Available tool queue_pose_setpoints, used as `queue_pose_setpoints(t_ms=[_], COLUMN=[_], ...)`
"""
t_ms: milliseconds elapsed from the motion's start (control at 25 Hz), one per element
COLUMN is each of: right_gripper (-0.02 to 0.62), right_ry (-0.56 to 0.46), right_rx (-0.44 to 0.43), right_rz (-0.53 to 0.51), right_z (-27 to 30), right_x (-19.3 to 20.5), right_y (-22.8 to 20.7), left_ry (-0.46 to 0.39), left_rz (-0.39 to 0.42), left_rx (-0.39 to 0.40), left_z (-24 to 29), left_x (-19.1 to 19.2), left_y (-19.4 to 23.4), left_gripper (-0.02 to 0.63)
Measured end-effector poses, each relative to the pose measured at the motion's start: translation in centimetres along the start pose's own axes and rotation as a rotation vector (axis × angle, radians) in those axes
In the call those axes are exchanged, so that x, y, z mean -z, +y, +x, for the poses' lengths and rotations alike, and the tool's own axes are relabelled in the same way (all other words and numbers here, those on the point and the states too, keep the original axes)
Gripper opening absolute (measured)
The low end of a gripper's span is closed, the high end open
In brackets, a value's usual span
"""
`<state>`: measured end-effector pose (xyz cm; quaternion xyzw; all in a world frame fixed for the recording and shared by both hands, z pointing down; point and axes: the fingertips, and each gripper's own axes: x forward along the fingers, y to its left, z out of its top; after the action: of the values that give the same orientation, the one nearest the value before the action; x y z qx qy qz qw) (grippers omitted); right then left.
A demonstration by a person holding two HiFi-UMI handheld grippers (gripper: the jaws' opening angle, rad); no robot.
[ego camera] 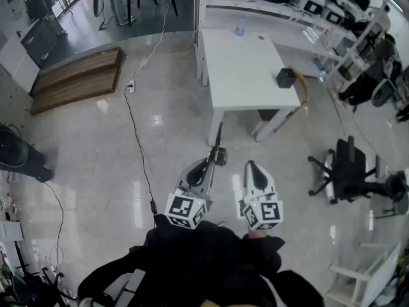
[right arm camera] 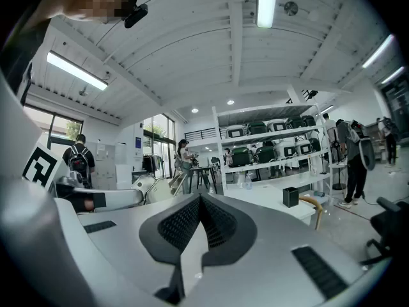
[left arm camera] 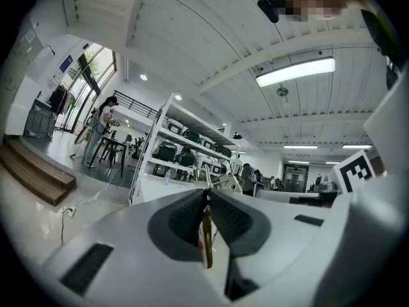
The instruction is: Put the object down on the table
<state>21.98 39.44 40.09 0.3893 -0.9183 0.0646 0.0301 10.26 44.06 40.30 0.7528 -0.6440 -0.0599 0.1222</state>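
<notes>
White table (ego camera: 246, 75) lies ahead, well apart from both tools. Right gripper (ego camera: 252, 167): jaws pressed together, nothing between them. Left gripper (ego camera: 216, 160) is clamped on the slim object (ego camera: 218, 138), whose long axis runs out past the jaws and points toward the table, in the air above the floor.

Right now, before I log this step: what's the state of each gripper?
Left gripper: closed on a thin yellowish object.
Right gripper: closed, nothing between its jaws.
</notes>
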Motion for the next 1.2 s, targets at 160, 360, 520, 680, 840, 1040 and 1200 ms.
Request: queue_pose_setpoints(t_ms=[160,360,520,680,840,1040,1200], right_gripper=[0.002,0.002,0.002,0.002,0.002,0.002,0.002], right_ry=[0.002,0.000,-0.007,-0.034,-0.036,-0.029,-0.008], right_rx=[-0.011,0.002,0.019,0.022,0.049,0.066,0.093], right_rz=[-0.004,0.009,0.050,0.050,0.054,0.046,0.058], right_z=[0.3,1.2,2.3,4.1,5.7,8.1,9.6], right_x=[0.3,0.2,0.2,0.1,0.7,0.9,1.5], right_y=[0.5,1.1,1.4,2.8,4.6,6.7,6.7], left_ry=[0.000,0.001,-0.001,-0.009,-0.008,0.005,0.015], left_rz=[0.007,0.007,0.006,0.020,0.038,0.018,0.013], left_rx=[0.001,0.009,0.018,0.046,0.076,0.086,0.090], left_z=[-0.2,-0.3,0.0,0.3,0.0,-0.1,0.2], left_x=[0.2,-0.2,-0.9,-1.4,-1.5,-1.7,-1.5], left_y=[0.5,1.6,3.1,5.2,7.9,11.0,12.5], left_gripper=[0.031,0.031,0.031,0.031,0.031,0.031,0.031])
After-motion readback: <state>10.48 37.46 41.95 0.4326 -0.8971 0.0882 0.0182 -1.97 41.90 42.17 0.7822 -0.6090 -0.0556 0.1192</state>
